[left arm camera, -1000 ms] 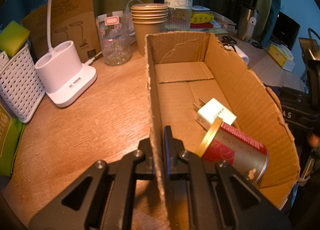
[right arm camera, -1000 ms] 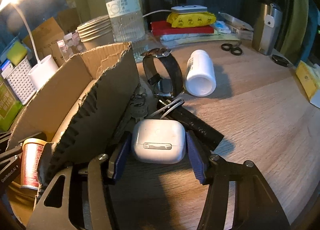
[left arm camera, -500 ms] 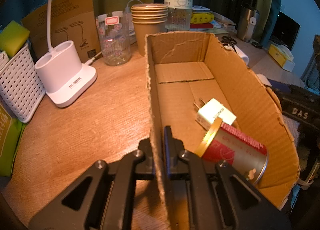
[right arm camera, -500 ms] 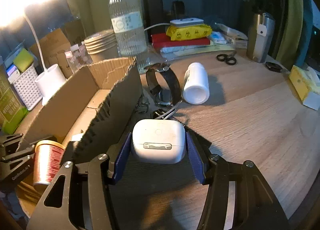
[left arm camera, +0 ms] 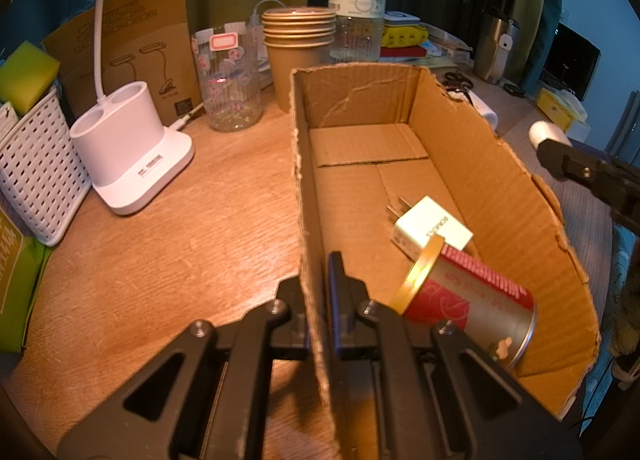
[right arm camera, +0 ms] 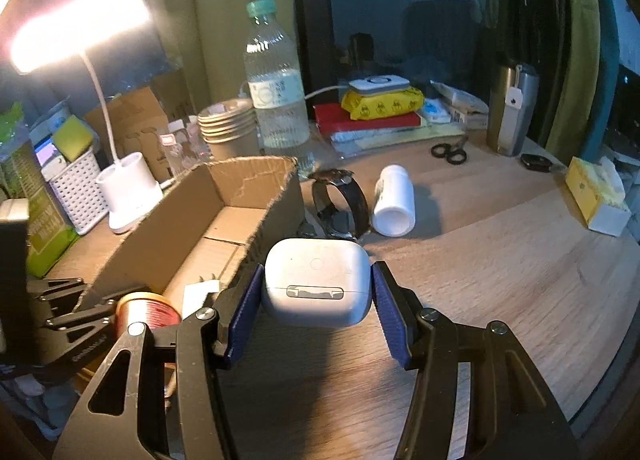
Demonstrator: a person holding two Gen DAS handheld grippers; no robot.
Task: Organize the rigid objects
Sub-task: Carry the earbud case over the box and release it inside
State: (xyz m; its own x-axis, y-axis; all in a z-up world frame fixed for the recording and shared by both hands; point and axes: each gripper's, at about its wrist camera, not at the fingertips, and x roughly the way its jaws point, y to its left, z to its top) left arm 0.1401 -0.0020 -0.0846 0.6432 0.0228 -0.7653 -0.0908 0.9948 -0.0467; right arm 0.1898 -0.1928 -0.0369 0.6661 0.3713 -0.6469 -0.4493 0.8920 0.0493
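The right gripper (right arm camera: pixel 316 292) held a white earbud case (right arm camera: pixel 317 280) clamped between its blue pads, lifted above the wooden table (right arm camera: pixel 500 260) just beside the cardboard box (left arm camera: pixel 500 196). The box's torn right wall stood between the case and the box floor. The left gripper (left arm camera: pixel 320 292) was pinched tight on the box's left wall. Inside lay a white plug adapter (left arm camera: pixel 430 226) touching a red tin with a gold lid (left arm camera: pixel 468 300). On the table beyond the case lay a black-strapped wristwatch (right arm camera: pixel 340 200) and a white pill bottle (right arm camera: pixel 394 200) on its side, with a water bottle (right arm camera: pixel 276 92) and stacked paper cups (right arm camera: pixel 230 128) behind the box.
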